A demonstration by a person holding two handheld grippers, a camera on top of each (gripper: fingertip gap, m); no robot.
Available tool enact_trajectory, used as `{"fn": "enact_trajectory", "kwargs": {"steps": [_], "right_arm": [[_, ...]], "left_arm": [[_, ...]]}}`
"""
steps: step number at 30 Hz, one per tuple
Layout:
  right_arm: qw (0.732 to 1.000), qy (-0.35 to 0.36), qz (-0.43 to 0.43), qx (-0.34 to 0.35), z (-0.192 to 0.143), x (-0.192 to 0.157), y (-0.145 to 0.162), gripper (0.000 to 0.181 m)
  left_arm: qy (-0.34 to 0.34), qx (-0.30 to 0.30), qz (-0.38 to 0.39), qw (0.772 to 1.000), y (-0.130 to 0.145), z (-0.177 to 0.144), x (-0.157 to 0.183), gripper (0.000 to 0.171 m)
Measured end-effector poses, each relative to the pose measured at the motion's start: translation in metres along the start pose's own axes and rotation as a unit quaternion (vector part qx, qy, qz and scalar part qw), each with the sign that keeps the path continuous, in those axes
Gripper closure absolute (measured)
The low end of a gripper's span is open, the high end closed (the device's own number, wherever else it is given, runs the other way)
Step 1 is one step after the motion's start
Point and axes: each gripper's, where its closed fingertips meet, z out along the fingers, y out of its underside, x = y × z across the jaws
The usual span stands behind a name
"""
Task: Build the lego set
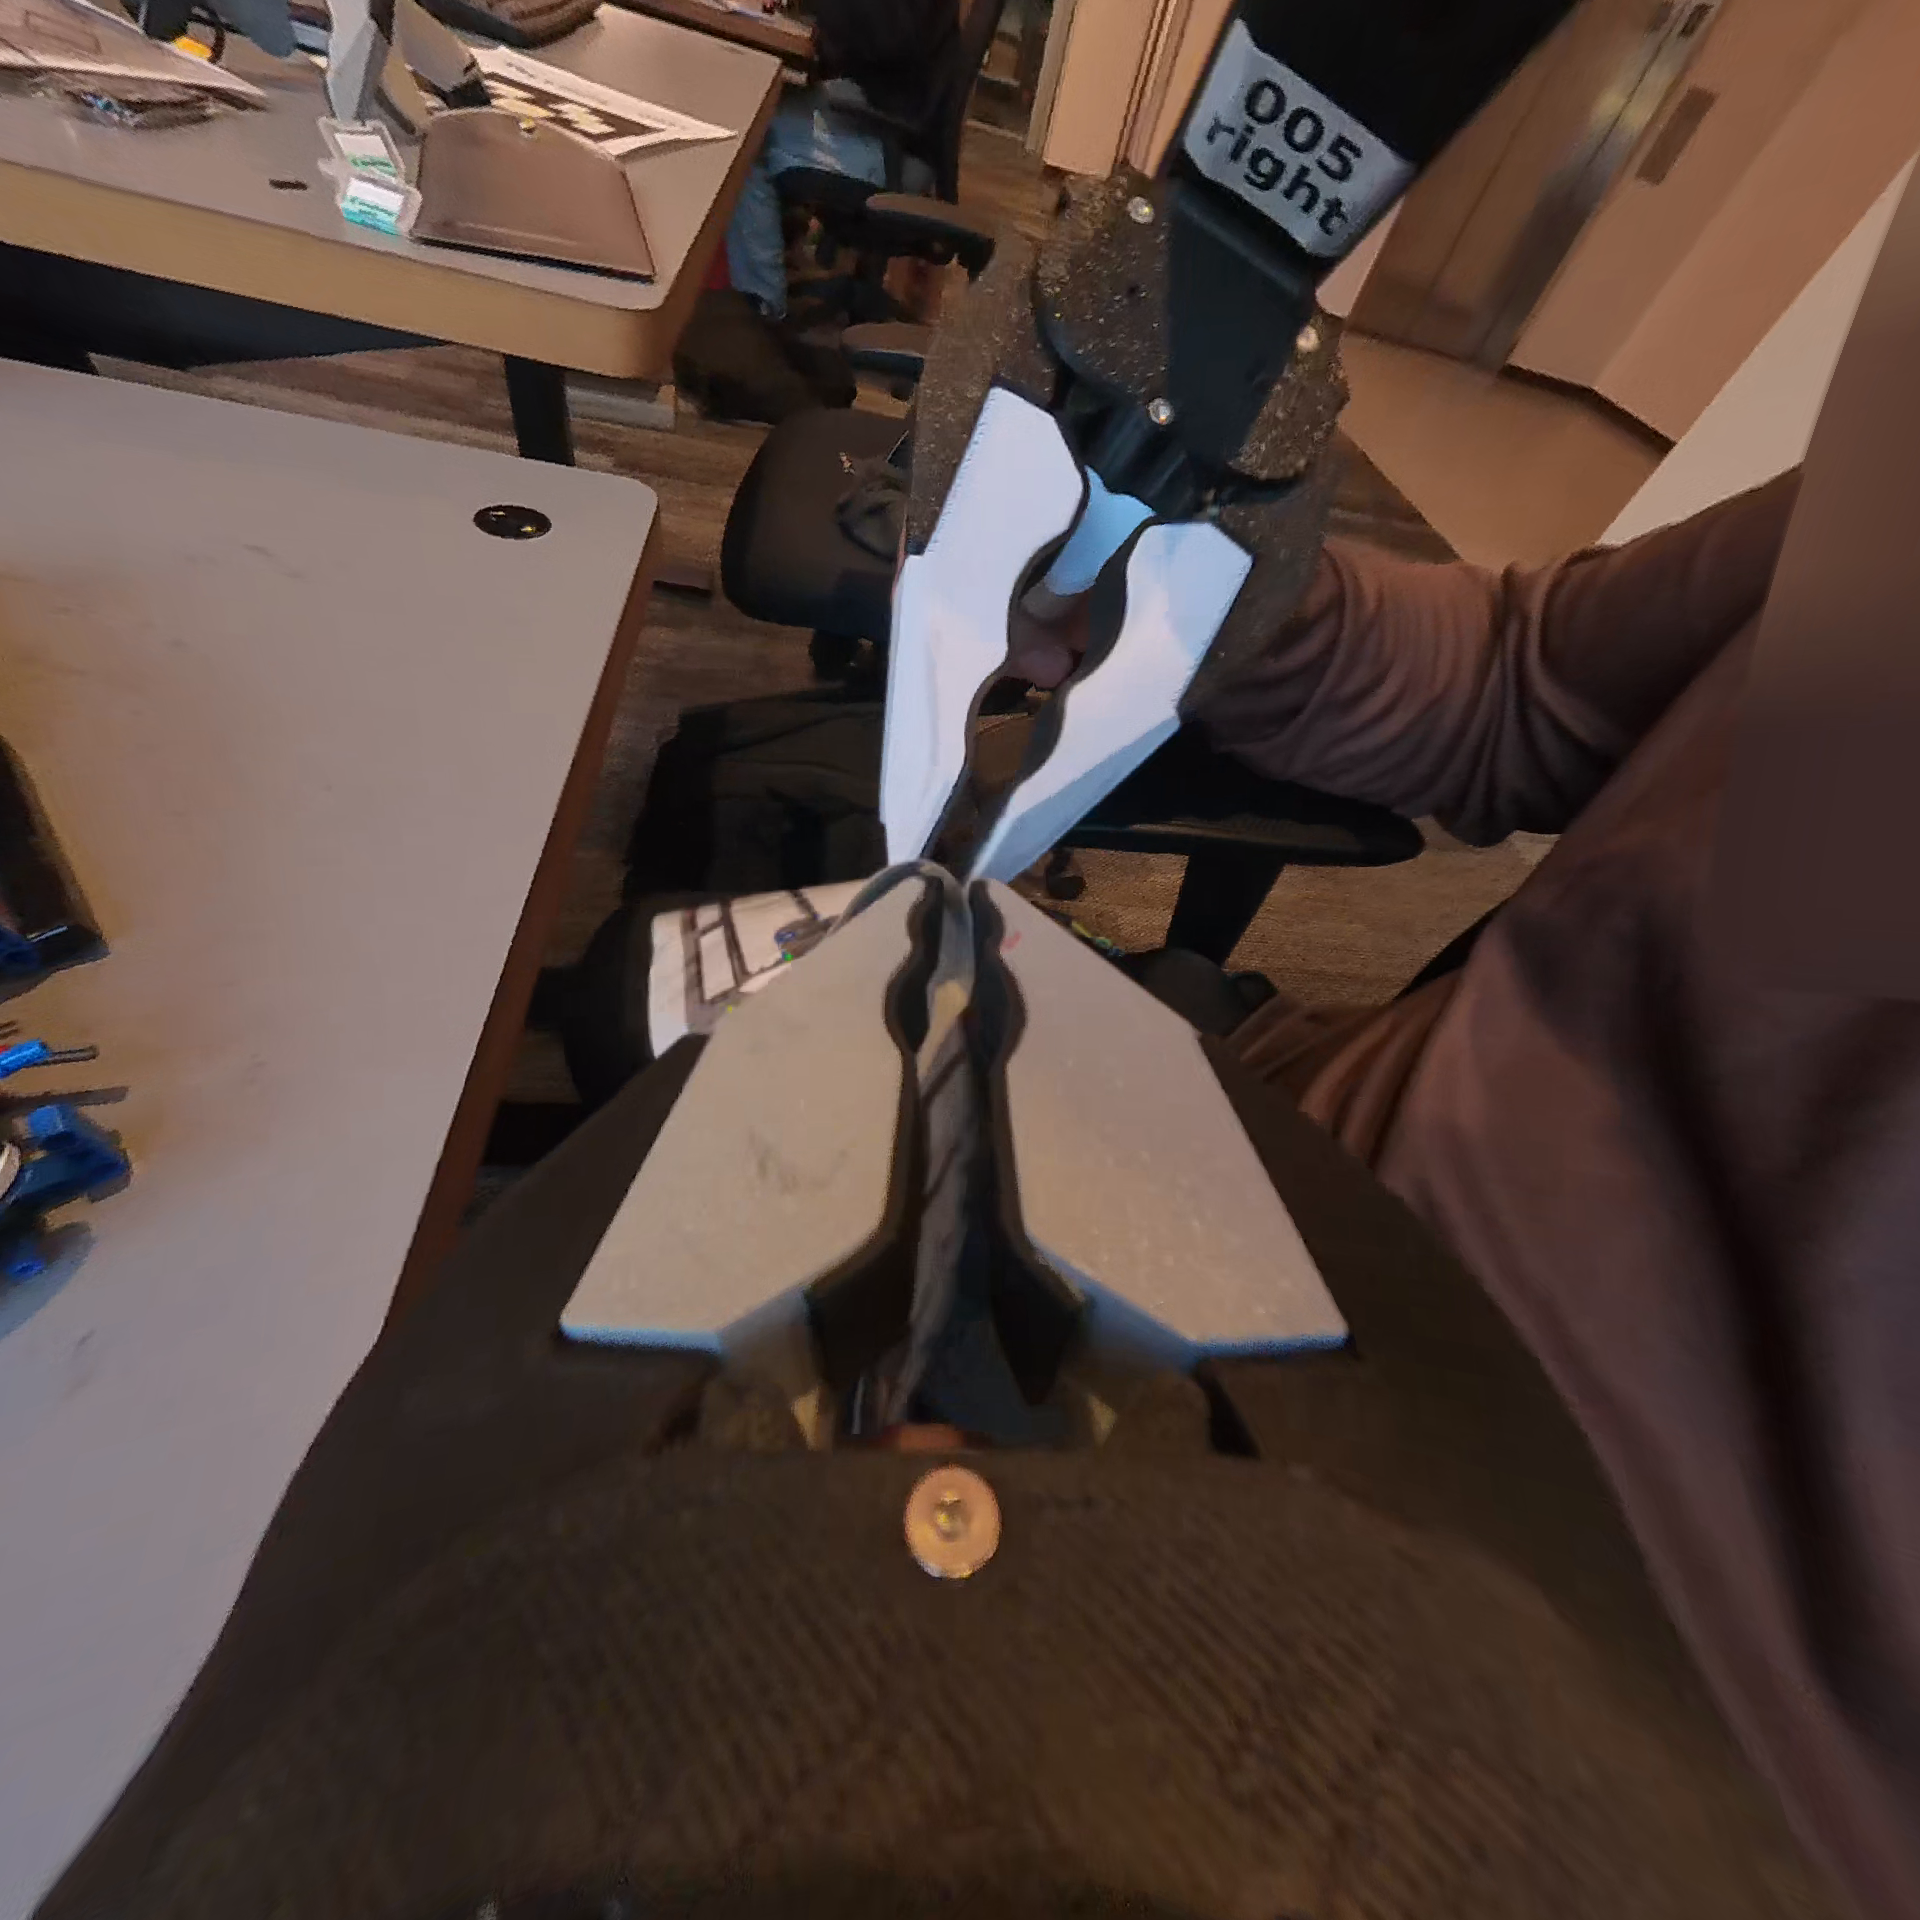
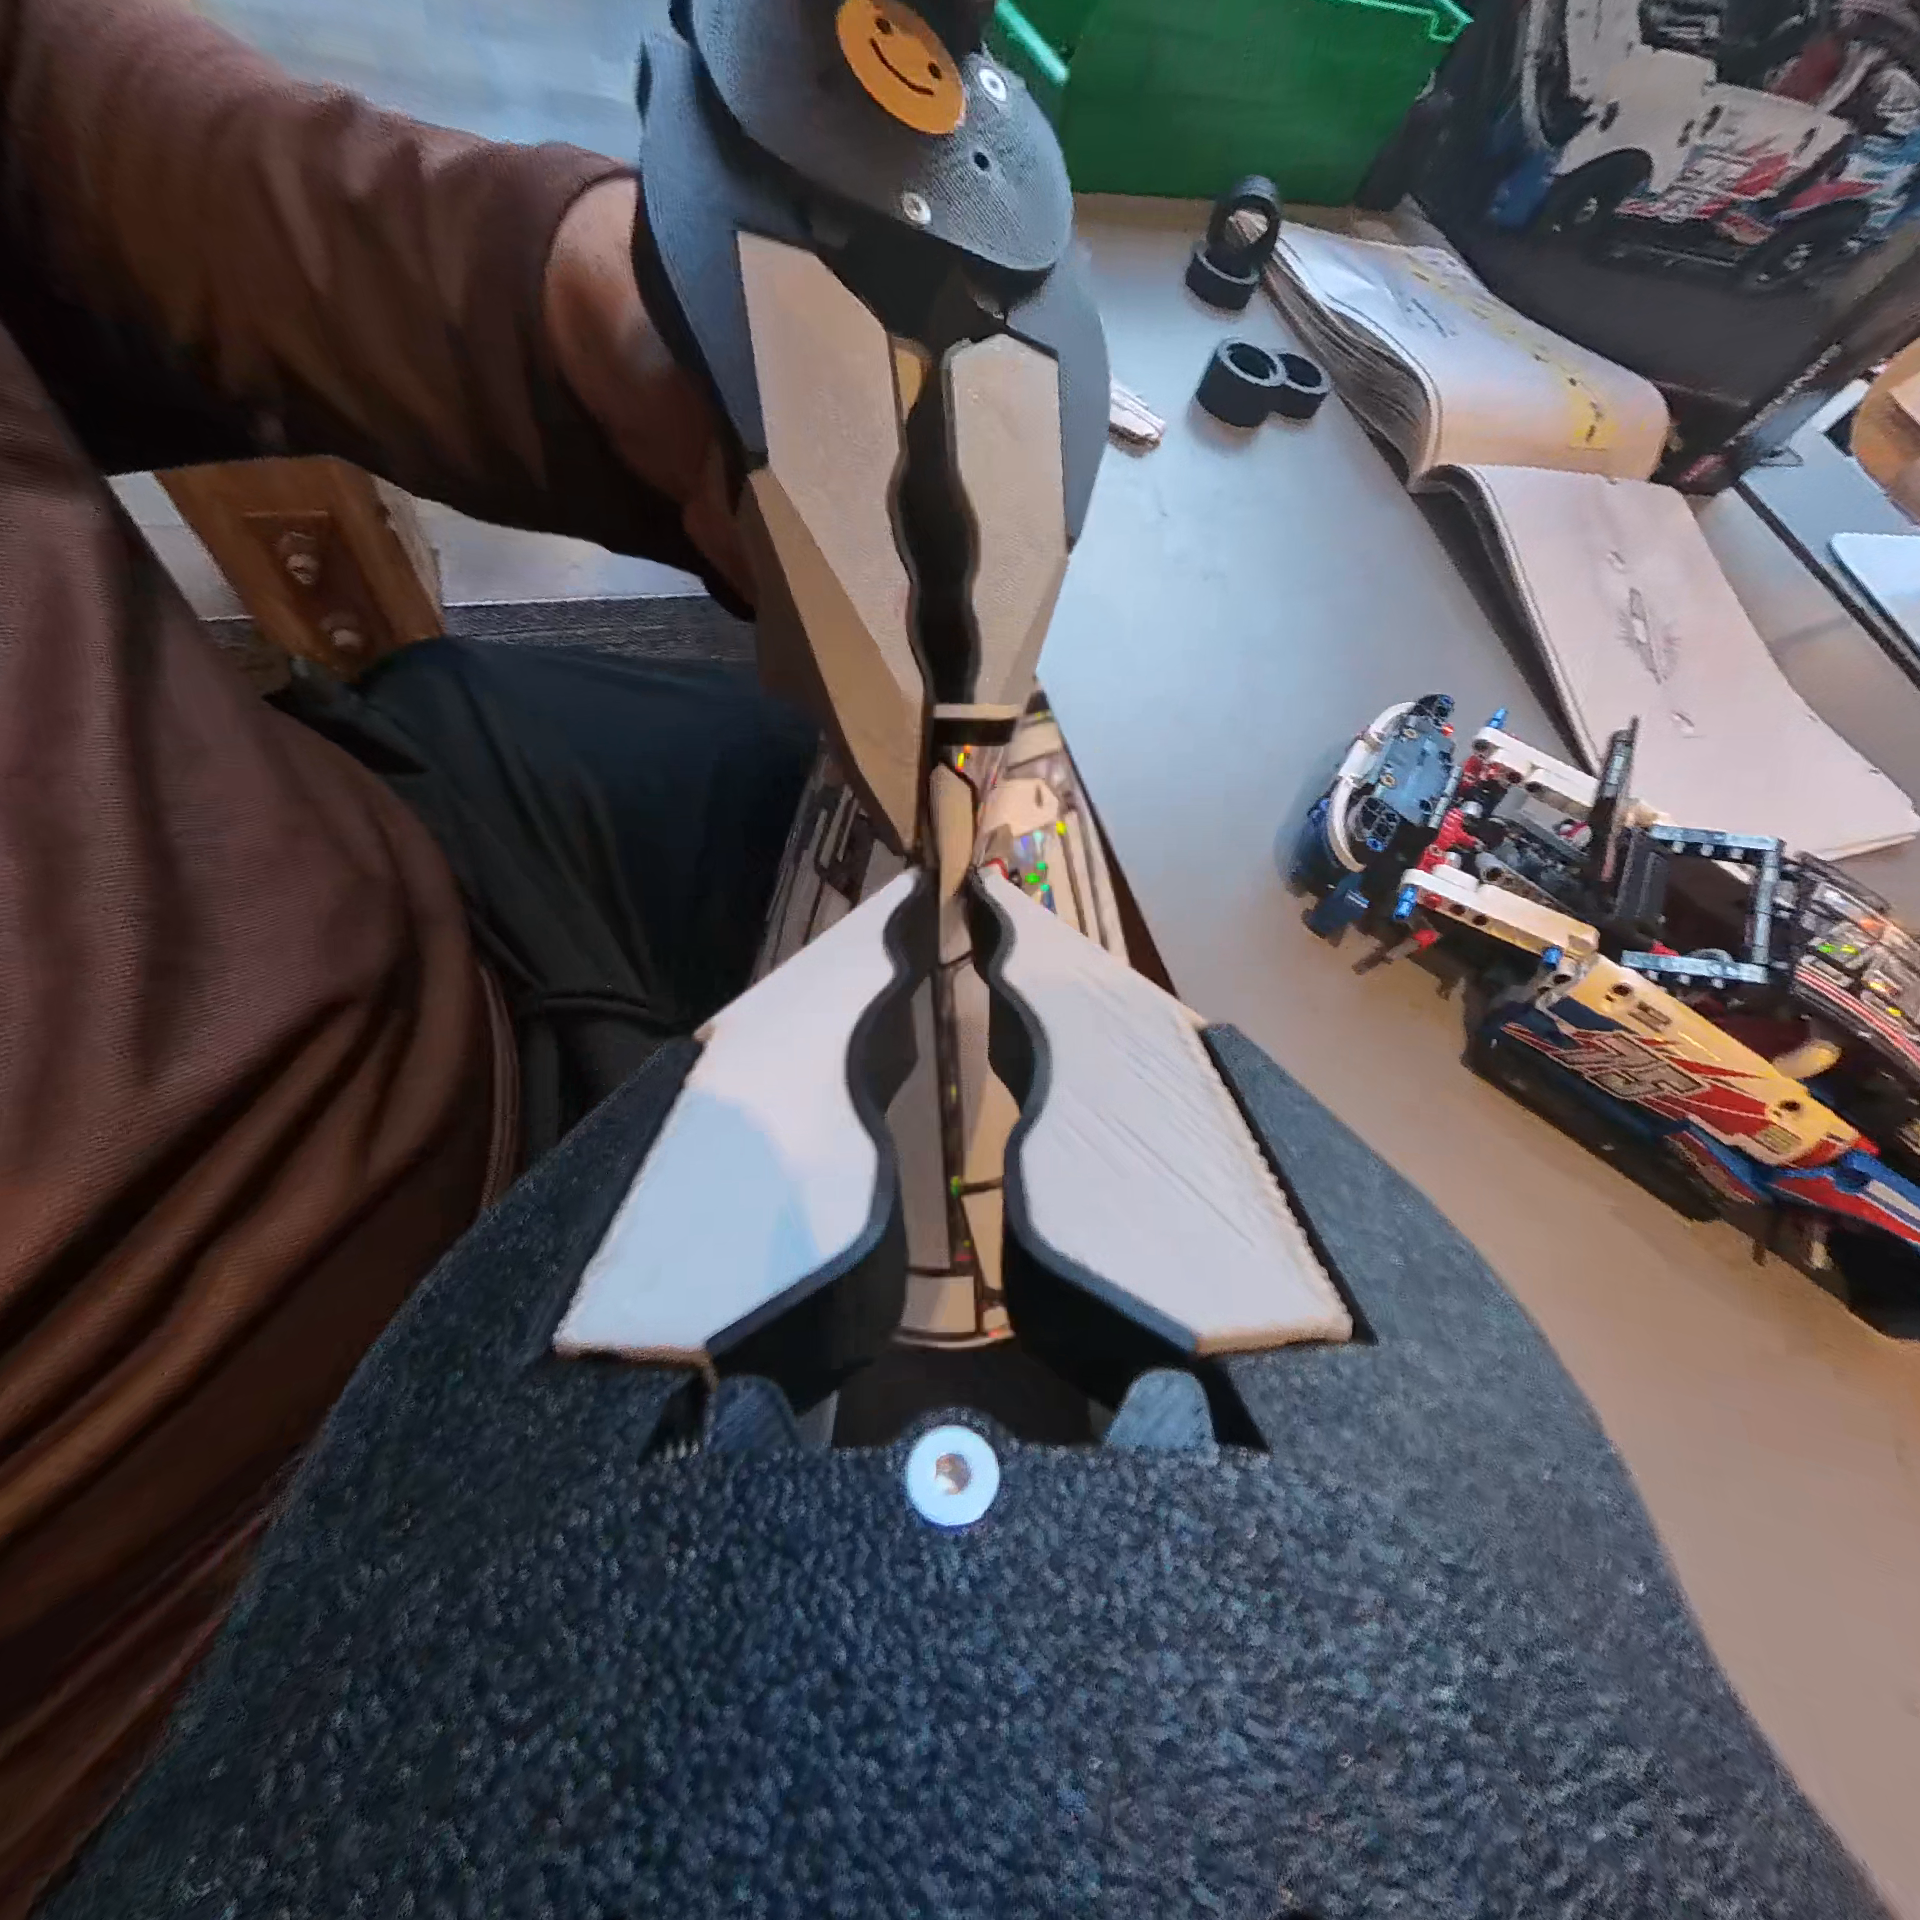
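While both grippers pinch one thin sticker sheet (image 2: 951,821) tip to tip off the table's (image 2: 1226,644) edge, left gripper (image 1: 948,902) and right gripper (image 2: 943,883) nearly closed on it, pulling apart could tear it; the car (image 2: 1579,935) sits well aside.

Warm indoor light, wide-angle distortion, blurred edges

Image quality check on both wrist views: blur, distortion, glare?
Left wrist view: strong fisheye bending of the table edge, soft blur on the far desk, bright glare on the right tool. Right wrist view: sharper, lego car crisp, table edge curved, slight sheen on near finger.
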Motion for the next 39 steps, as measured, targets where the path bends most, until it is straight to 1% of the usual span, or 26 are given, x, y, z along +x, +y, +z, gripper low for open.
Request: {"fn": "enact_trajectory", "kwargs": {"steps": [1,5,9,12,15,18,23,25,29,34,37,39], "right_arm": [[1.000,0.009,-0.005,-0.003,0.000,0.002,0.000,0.176],[0.998,0.048,-0.032,-0.013,-0.003,0.007,-0.003,0.177],[0.988,0.112,-0.096,-0.045,-0.003,0.014,-0.002,0.177],[0.973,0.161,-0.154,-0.066,-0.002,0.018,-0.003,0.178],[0.955,0.199,-0.202,-0.091,-0.002,0.021,-0.001,0.178],[0.938,0.233,-0.236,-0.101,-0.005,0.025,-0.004,0.178],[0.895,0.297,-0.306,-0.130,-0.007,0.029,-0.007,0.178],[0.885,0.308,-0.322,-0.136,-0.006,0.029,-0.008,0.178],[0.876,0.319,-0.334,-0.136,-0.007,0.028,-0.010,0.179],[0.870,0.325,-0.343,-0.140,-0.007,0.027,-0.011,0.179],[0.879,0.318,-0.331,-0.129,-0.006,0.025,-0.011,0.178],[0.897,0.301,-0.306,-0.109,-0.005,0.023,-0.012,0.177]], "left_arm": [[-0.001,0.003,-0.009,1.000,-0.002,-0.001,0.000,0.167],[-0.018,0.014,-0.046,0.999,-0.009,-0.004,-0.005,0.169],[-0.052,0.014,-0.085,0.995,-0.009,-0.004,-0.013,0.168],[-0.051,0.023,-0.118,0.991,-0.008,-0.001,-0.012,0.167],[-0.056,0.035,-0.129,0.990,-0.009,0.000,-0.014,0.166],[-0.059,0.055,-0.138,0.987,-0.013,-0.001,-0.016,0.165],[-0.078,0.097,-0.152,0.981,-0.018,-0.002,-0.020,0.167],[-0.084,0.102,-0.146,0.980,-0.017,-0.004,-0.020,0.169],[-0.083,0.105,-0.154,0.979,-0.017,-0.005,-0.019,0.167],[-0.091,0.106,-0.142,0.980,-0.018,-0.007,-0.019,0.168],[-0.099,0.103,-0.116,0.983,-0.019,-0.008,-0.018,0.171],[-0.115,0.093,-0.088,0.985,-0.017,-0.009,-0.020,0.171]]}}
